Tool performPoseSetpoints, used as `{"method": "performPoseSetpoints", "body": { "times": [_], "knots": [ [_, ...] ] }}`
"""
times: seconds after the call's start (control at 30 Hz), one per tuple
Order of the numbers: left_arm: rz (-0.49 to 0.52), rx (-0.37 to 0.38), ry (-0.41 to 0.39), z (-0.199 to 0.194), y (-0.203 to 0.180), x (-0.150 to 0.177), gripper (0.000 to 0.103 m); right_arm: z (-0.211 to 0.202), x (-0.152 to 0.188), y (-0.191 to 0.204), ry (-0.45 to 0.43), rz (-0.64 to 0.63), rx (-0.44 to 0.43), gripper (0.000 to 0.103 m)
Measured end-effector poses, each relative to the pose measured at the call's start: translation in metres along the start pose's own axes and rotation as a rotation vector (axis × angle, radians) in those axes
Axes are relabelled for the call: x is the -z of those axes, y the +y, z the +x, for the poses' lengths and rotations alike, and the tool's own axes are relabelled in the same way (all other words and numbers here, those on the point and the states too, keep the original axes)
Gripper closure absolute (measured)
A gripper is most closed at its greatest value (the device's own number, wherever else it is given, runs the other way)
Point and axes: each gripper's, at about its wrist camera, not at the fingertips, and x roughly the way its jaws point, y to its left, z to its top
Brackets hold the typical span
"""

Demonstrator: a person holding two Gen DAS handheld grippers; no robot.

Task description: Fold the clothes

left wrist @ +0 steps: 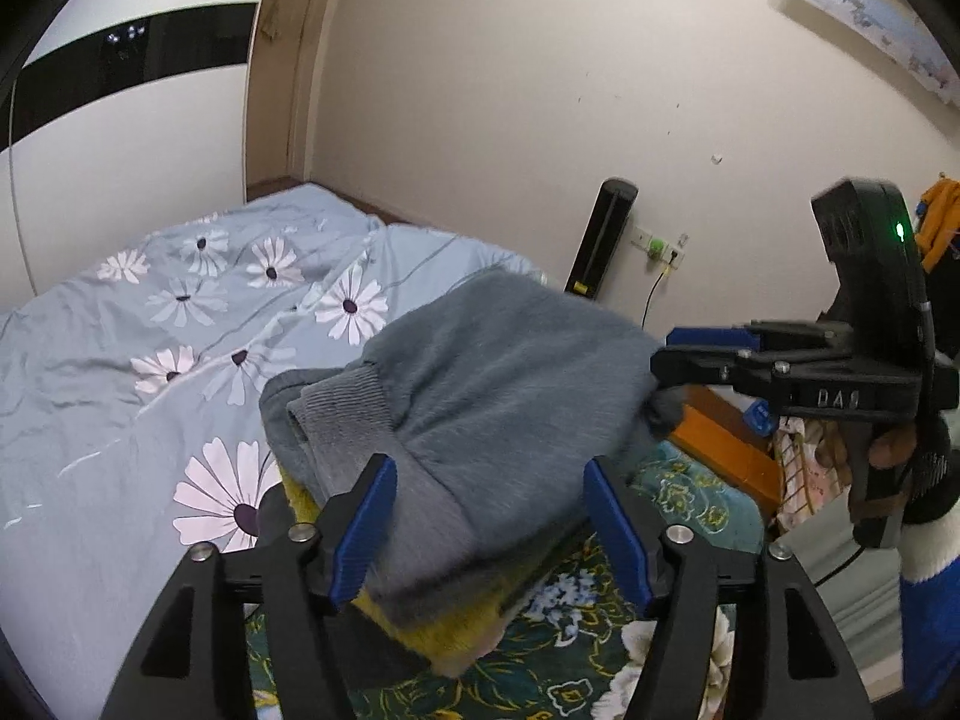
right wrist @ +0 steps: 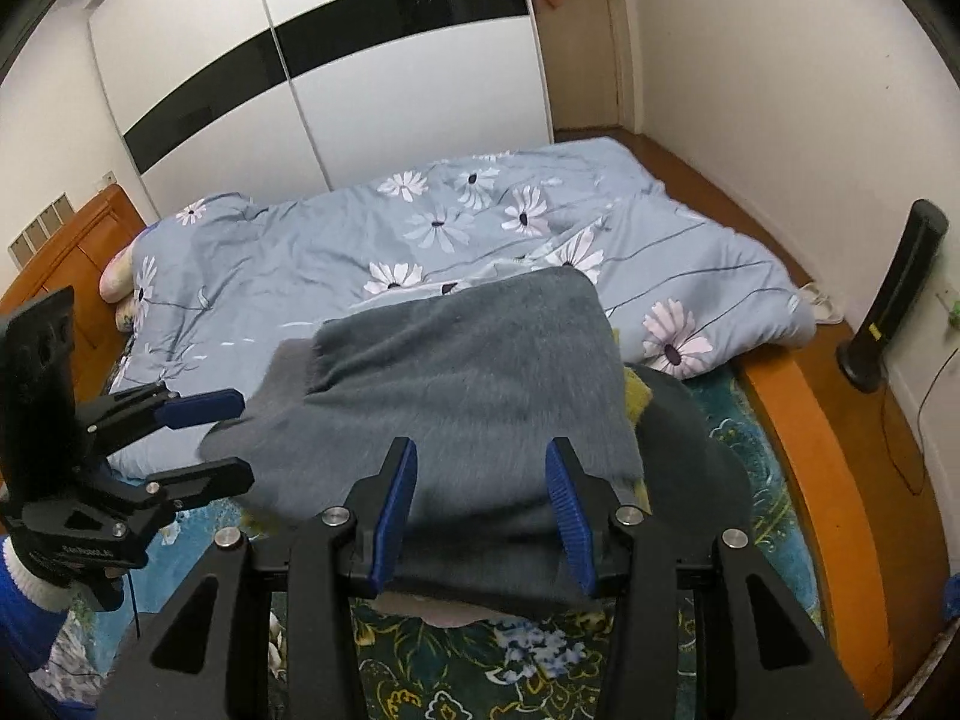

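A folded grey fuzzy garment [left wrist: 492, 372] [right wrist: 468, 372] lies on a yellow garment [left wrist: 444, 630] [right wrist: 636, 396] on the bed. My left gripper [left wrist: 492, 531] [right wrist: 231, 438] is open; one end of the grey garment lies between its blue pads. In the right wrist view there is a gap between the cloth corner and the fingers. My right gripper [right wrist: 480, 516] [left wrist: 660, 354] is shut on the opposite edge of the grey garment, and cloth fills the space between its pads. A dark piece [right wrist: 690, 450] shows under the pile.
The pile rests on a green floral sheet [left wrist: 690, 492] [right wrist: 750, 438]. A pale blue daisy duvet [left wrist: 150, 330] [right wrist: 360, 228] covers the far bed. Orange wooden bed frame [right wrist: 798, 420] on the right, black tower appliance [left wrist: 603, 240] [right wrist: 894, 300] by the wall, wardrobe [right wrist: 300, 60] behind.
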Motion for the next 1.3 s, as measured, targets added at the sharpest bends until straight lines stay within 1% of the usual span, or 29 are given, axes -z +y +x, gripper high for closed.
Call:
{"method": "performPoseSetpoints", "body": {
  "times": [0.03, 0.1, 0.13, 0.17, 0.23, 0.27, 0.33, 0.4, 0.53, 0.63, 0.67, 0.7, 0.73, 0.77, 0.97, 1.1, 1.17, 1.3],
  "knots": [
    [-0.009, 0.006, -0.010, -0.007, -0.001, 0.003, 0.030, -0.007, 0.004, 0.004, -0.016, 0.001, 0.000, 0.057],
    [-0.038, 0.025, -0.023, -0.018, -0.002, 0.013, 0.023, -0.019, 0.016, 0.012, -0.050, 0.016, -0.016, 0.044],
    [-0.048, 0.029, -0.023, -0.020, -0.002, 0.020, 0.022, -0.023, 0.026, 0.016, -0.071, 0.048, -0.041, 0.035],
    [-0.059, 0.032, -0.022, -0.022, -0.002, 0.027, 0.021, -0.023, 0.035, 0.019, -0.084, 0.073, -0.073, 0.034],
    [-0.069, 0.007, -0.006, -0.024, -0.002, 0.044, 0.021, -0.020, 0.058, 0.027, -0.113, 0.120, -0.124, 0.034],
    [-0.079, -0.004, 0.002, -0.026, -0.002, 0.053, 0.021, -0.017, 0.070, 0.030, -0.121, 0.139, -0.126, 0.034],
    [-0.101, -0.001, 0.011, -0.030, -0.002, 0.070, 0.021, -0.007, 0.090, 0.036, -0.111, 0.181, -0.119, 0.034],
    [-0.120, -0.011, 0.023, -0.033, 0.000, 0.087, 0.017, 0.001, 0.106, 0.040, -0.095, 0.222, -0.117, 0.034],
    [-0.149, -0.063, 0.048, -0.033, 0.003, 0.112, 0.013, 0.016, 0.125, 0.048, -0.054, 0.260, -0.069, 0.033],
    [-0.192, -0.103, 0.055, -0.033, 0.009, 0.126, 0.004, 0.021, 0.134, 0.056, -0.049, 0.269, -0.032, 0.032],
    [-0.211, -0.110, 0.061, -0.033, 0.011, 0.130, 0.000, 0.021, 0.135, 0.059, -0.051, 0.265, -0.016, 0.028],
    [-0.230, -0.116, 0.067, -0.033, 0.014, 0.134, 0.000, 0.021, 0.137, 0.062, -0.051, 0.259, 0.003, 0.023],
    [-0.247, -0.117, 0.072, -0.032, 0.016, 0.138, 0.000, 0.021, 0.138, 0.066, -0.050, 0.242, 0.031, 0.015],
    [-0.257, -0.118, 0.073, -0.031, 0.018, 0.141, 0.000, 0.020, 0.140, 0.070, -0.049, 0.227, 0.056, 0.013],
    [-0.276, -0.175, 0.080, -0.028, 0.018, 0.153, 0.000, 0.018, 0.155, 0.082, -0.032, 0.176, 0.107, 0.010],
    [-0.298, -0.182, 0.069, -0.027, 0.020, 0.160, 0.000, 0.017, 0.160, 0.089, -0.038, 0.143, 0.143, 0.006],
    [-0.292, -0.216, 0.050, -0.027, 0.018, 0.163, 0.000, 0.017, 0.162, 0.092, -0.060, 0.128, 0.158, 0.006],
    [-0.239, -0.299, 0.011, -0.026, 0.011, 0.167, 0.000, 0.014, 0.163, 0.096, -0.094, 0.098, 0.193, 0.006]
  ]
}}
